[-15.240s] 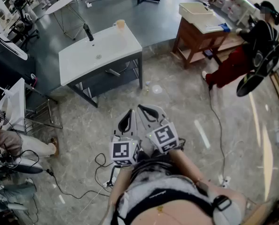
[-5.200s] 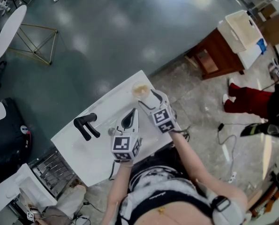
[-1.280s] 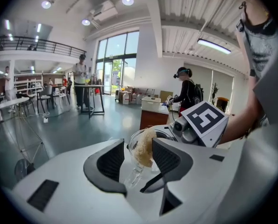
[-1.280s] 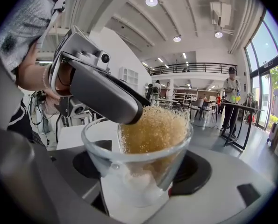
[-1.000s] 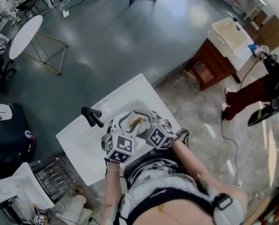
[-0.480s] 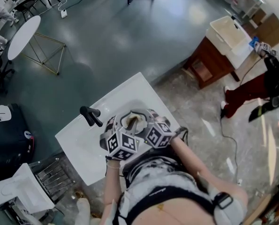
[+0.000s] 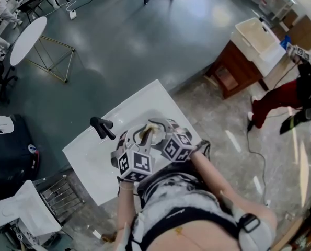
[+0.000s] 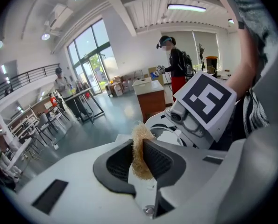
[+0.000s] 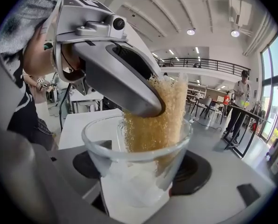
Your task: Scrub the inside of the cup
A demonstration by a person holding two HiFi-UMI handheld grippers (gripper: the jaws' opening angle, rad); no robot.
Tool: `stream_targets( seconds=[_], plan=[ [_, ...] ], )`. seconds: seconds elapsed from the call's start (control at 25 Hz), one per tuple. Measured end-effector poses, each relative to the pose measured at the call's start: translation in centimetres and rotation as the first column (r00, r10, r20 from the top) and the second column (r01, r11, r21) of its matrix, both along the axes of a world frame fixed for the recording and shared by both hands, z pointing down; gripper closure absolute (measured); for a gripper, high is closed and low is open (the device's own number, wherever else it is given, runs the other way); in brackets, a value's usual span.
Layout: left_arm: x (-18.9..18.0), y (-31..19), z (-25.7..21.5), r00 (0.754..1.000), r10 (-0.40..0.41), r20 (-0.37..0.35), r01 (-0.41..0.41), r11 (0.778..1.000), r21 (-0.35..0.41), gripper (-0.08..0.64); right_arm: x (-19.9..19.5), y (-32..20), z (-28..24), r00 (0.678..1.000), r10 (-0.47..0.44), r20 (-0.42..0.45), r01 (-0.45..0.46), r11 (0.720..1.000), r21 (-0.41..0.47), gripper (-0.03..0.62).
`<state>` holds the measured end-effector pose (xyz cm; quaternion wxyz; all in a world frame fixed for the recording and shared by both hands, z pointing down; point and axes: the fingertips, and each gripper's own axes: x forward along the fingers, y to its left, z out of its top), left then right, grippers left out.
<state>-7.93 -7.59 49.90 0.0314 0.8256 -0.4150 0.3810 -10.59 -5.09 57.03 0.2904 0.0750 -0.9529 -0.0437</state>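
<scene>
- My left tool (image 8: 138,144) had a tan loofah scrubber (image 8: 139,158) between its two dark pads. The jaws had just been closing, and both pads pressed on the fibrous pad.
- The scrubber stuck out past the left tool's fingertips, and a tuft of it showed above the pads.
- My right tool (image 9: 141,170) was clamped on a clear glass cup (image 9: 129,186), with one dark pad against each side of the wall.
- The cup sat upright in that grip, its open mouth facing up toward the left tool.
- In the right gripper view, the left tool reached in from above and to the left of the cup, pointing downward.
- The scrubber hung from the left tool's tip, and its lower end dipped below the rim, inside the cup.
- I could not tell whether the scrubber touched the bottom of the cup.
- In the head view both tools met in front of me, fingertips close together, left tool on the left and right tool on the right.
- Under both tools lay a white bench (image 7: 87,158).
- A black faucet (image 7: 101,127) stood on the bench just left of the left tool.
- Well off to the right of the right tool stood a brown wooden cabinet (image 7: 232,73) with a white tub (image 7: 255,38) on top.
- The marker cube of the right tool (image 8: 207,101) filled the space just right of the left tool's jaws in the left gripper view.
</scene>
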Motion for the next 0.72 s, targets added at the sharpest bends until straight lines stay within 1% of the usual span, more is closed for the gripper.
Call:
stream_targets(
  seconds=[0.12,0.16,0.2,0.32,0.4,0.56,0.72],
  plan=[
    [0.9,0.5,0.3,0.999,0.021,-0.044,-0.023,0.999,-0.048,0.500,0.2,-0.3,0.1,1.000,0.014,-0.005,-0.014,1.000,0.002,0.193],
    [1.2,0.6,0.6,0.999,0.033,-0.041,-0.035,0.997,-0.066,0.503,0.2,-0.3,0.0,1.000,0.016,-0.004,-0.016,1.000,0.001,0.193],
    [1.5,0.7,1.0,0.999,0.048,-0.022,-0.050,0.996,-0.080,0.503,0.1,-0.3,-0.1,1.000,0.016,-0.002,-0.016,1.000,0.000,0.193],
    [1.7,0.4,2.2,0.993,0.089,0.075,-0.081,0.991,-0.103,0.503,-0.2,0.0,-0.5,1.000,0.006,0.001,-0.006,1.000,0.006,0.194],
    [1.8,0.2,2.4,0.989,0.106,0.104,-0.094,0.989,-0.114,0.502,-0.2,0.1,-0.5,1.000,0.003,-0.003,-0.003,1.000,0.008,0.195],
    [2.5,0.5,2.3,0.986,0.137,0.092,-0.125,0.984,-0.127,0.502,0.1,-0.2,-0.5,1.000,0.018,-0.009,-0.018,1.000,0.006,0.193],
    [3.2,1.0,3.1,0.981,0.178,0.081,-0.161,0.971,-0.176,0.505,0.1,0.1,-0.4,1.000,0.003,-0.024,-0.002,1.000,0.024,0.194]
  ],
)
